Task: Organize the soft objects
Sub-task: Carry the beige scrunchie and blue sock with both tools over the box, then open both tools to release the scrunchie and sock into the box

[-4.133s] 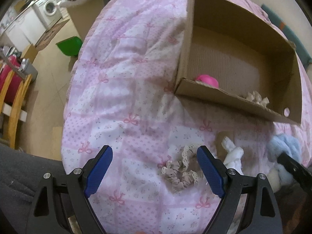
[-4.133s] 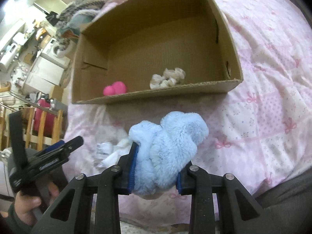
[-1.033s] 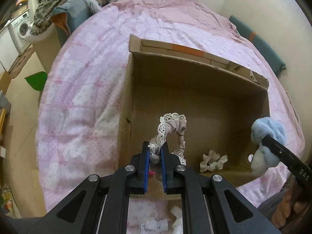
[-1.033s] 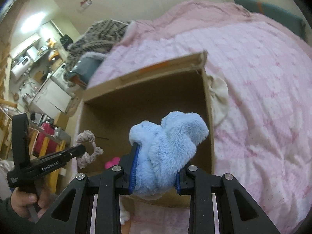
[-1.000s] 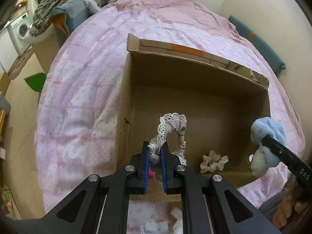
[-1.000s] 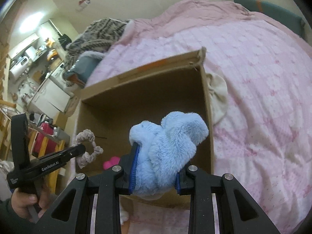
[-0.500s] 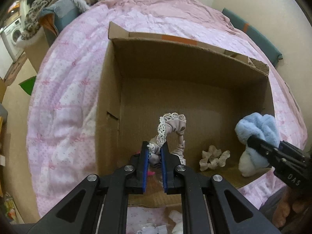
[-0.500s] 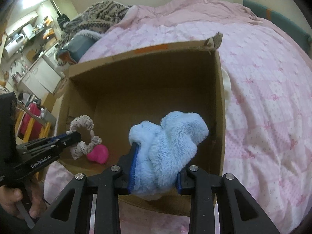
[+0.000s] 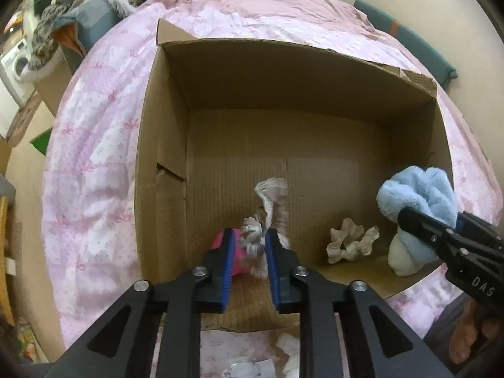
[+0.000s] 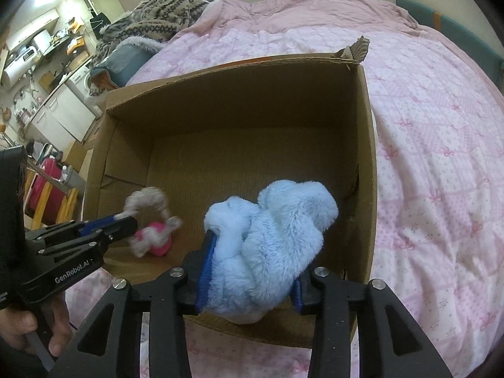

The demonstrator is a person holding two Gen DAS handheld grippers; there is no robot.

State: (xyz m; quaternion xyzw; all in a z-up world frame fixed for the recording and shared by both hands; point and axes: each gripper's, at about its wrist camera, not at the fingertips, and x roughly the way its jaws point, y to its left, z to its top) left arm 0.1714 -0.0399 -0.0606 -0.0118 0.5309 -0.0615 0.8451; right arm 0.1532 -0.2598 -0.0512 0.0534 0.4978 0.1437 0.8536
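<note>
An open cardboard box (image 9: 163, 145) lies on a pink quilted bed; it also shows in the right wrist view (image 10: 367, 163). My left gripper (image 9: 249, 245) is over the box's near left part with its jaws parted. The lace-trimmed scrunchie (image 9: 271, 208) is blurred between and beyond the fingers, seemingly falling; it also shows in the right wrist view (image 10: 148, 201). A pink soft object (image 9: 217, 242) lies under it. A beige scrunchie (image 9: 349, 242) lies on the box floor. My right gripper (image 10: 252, 277) is shut on a fluffy blue soft toy (image 10: 271, 226) above the box's near right corner.
The pink quilt (image 10: 441, 145) surrounds the box. White soft items (image 9: 283, 352) lie on the bed in front of the box. A patterned blanket pile (image 10: 157, 15) sits at the far left of the bed. Kitchen furniture (image 10: 47, 72) stands beyond the bed's left edge.
My left gripper has opened and the lace scrunchie has slipped out of it, dropping toward the pink object. Both grippers have moved further over the box. The right gripper still holds the blue toy.
</note>
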